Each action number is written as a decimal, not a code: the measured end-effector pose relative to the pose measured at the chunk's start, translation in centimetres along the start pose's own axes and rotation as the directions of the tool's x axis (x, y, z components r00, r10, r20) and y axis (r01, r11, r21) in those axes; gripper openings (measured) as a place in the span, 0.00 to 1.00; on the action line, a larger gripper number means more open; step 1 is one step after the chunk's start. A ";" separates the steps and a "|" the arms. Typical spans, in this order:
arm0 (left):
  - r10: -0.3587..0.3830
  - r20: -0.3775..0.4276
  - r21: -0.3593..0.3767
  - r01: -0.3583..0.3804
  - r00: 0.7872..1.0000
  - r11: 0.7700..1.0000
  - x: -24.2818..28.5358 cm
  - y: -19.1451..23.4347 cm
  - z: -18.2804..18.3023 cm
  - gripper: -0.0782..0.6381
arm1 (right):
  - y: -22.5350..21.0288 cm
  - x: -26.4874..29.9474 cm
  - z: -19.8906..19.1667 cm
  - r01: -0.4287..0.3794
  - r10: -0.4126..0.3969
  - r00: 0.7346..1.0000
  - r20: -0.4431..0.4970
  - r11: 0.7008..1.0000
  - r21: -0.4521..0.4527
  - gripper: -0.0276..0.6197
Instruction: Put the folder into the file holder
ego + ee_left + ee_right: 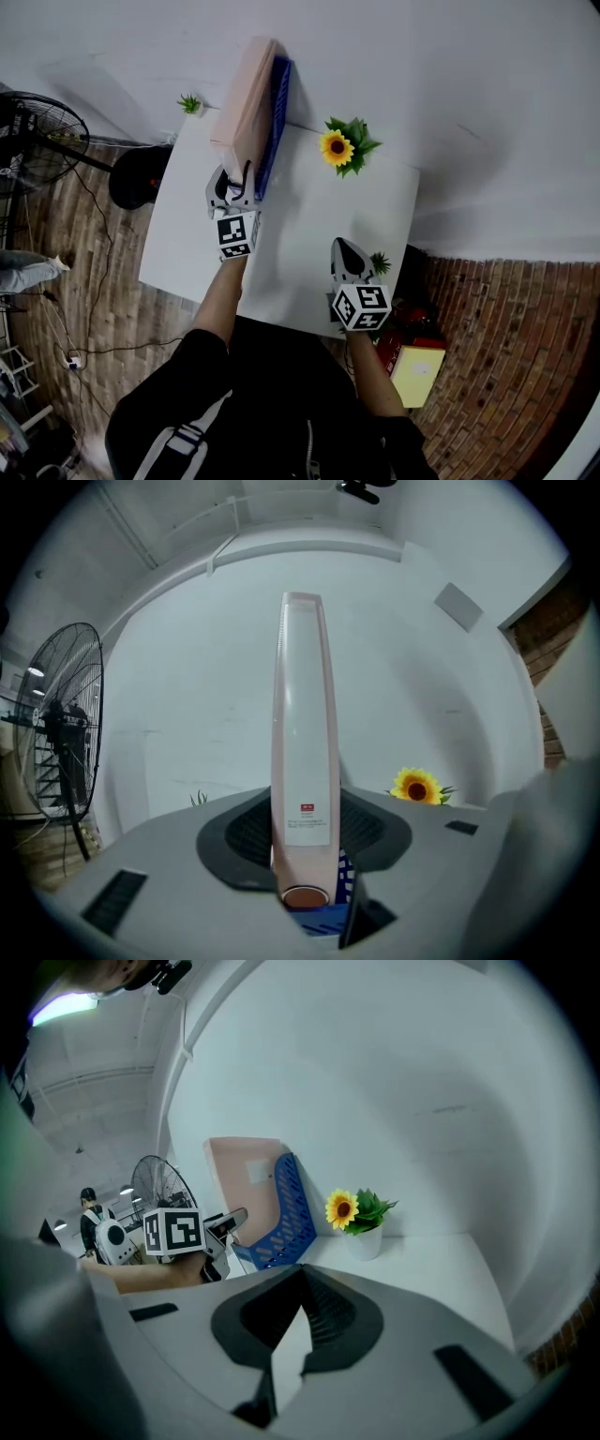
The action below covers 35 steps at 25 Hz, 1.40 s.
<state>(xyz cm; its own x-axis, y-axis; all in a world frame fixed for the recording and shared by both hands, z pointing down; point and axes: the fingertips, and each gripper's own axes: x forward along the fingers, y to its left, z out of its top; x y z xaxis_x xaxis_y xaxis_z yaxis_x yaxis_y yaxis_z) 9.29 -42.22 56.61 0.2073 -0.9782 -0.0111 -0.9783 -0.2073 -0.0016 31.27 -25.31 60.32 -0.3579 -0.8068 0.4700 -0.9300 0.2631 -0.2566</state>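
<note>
A pink folder [246,98] stands upright at the table's far side, leaning against the blue lattice file holder [278,112]. My left gripper [232,186] is shut on the folder's lower spine. In the left gripper view the spine [303,724] rises between the jaws, with a piece of the blue holder [323,921] below it. My right gripper [347,248] hovers shut and empty over the table's near right part. The right gripper view shows the folder [246,1185], the holder [295,1213] and the left gripper [225,1227] beyond its own closed jaws [302,1274].
A potted sunflower [342,147] stands on the white table [300,234] right of the holder. Small green plants sit at the far left corner [190,103] and the right edge [380,262]. A floor fan [37,141] is left of the table, a yellow box [417,373] on the floor right.
</note>
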 end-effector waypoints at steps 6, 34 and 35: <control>-0.011 -0.061 0.023 0.012 0.998 1.000 0.5 0.1 -1.8 0.37 | 0.3 0.0 0.2 -0.003 0.003 1.000 0.007 1.000 -0.001 0.05; -0.123 -0.305 -0.035 0.118 0.945 0.992 -1.7 -0.1 -6.1 0.48 | 0.8 -0.4 2.6 -0.022 0.023 0.998 0.050 1.000 -0.021 0.05; -0.133 -0.315 -0.047 0.124 0.940 0.991 -2.4 0.0 -6.0 0.48 | 1.1 -0.2 2.9 -0.026 0.028 0.998 0.053 0.999 -0.027 0.05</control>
<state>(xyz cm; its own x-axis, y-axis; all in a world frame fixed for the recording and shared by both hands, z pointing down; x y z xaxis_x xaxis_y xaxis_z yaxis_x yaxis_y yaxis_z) 8.78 -39.91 62.63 0.3250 -0.8954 0.3044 -0.9438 -0.3276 0.0439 30.59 -26.36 57.49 -0.3787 -0.8259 0.4176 -0.9221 0.2983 -0.2464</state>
